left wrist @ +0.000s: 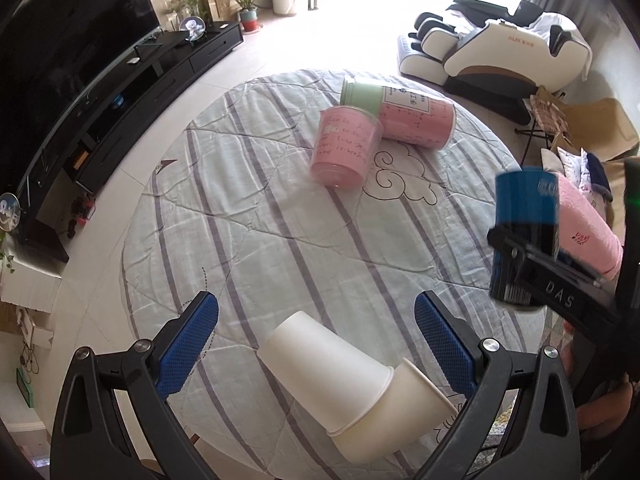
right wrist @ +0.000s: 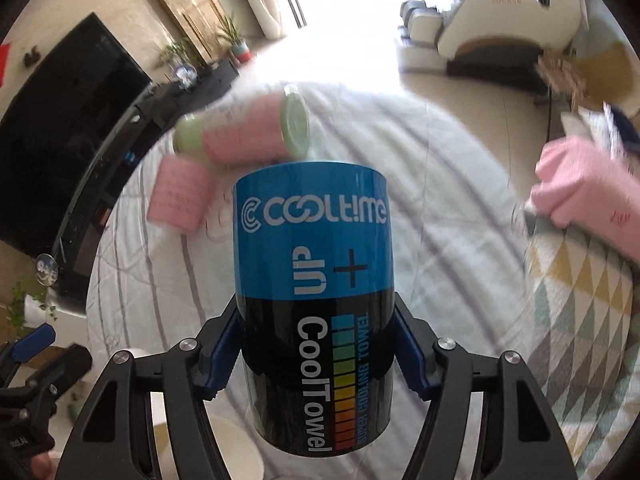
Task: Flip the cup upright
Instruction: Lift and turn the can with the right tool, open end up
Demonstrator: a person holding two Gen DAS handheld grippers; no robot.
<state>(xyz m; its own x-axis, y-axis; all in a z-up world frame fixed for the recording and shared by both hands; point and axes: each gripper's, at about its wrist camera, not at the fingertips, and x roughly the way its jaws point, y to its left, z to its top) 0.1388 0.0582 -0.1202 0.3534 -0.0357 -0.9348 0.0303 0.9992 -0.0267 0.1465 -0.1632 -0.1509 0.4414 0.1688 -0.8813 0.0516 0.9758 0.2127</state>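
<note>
Currently the right gripper (right wrist: 318, 356) is clamped on a blue-and-black cup (right wrist: 314, 304), with one blue pad pressed against each side of its black lower section. The cup is held off the table, and its printed text ("COOLTIME", "CoolTowel") reads sideways and inverted in the right wrist view. In the left wrist view the same cup (left wrist: 524, 236) appears at the right edge, gripped by the black right gripper (left wrist: 532, 258) body marked "DAS".

The left gripper (left wrist: 316, 344) has its jaws spread wide, with the blue pads well apart. Between them, on the table, lie two white paper cups (left wrist: 344, 380) on their sides, one nested into the other; neither pad touches them.

The round table (left wrist: 248, 240) is covered with a pale cloth with purple stripes. On its far side lie a pink cup (left wrist: 346, 146) on its side and, just behind and touching it, a pink-and-green cup (left wrist: 400, 114), also on its side. In the right wrist view these two are blurred. A pink towel (left wrist: 588, 232) rests at the right edge of the table, behind the held cup.

Beyond the table are a dark TV stand (left wrist: 132, 80) to the left and a white massage chair (left wrist: 492, 52) to the right.
</note>
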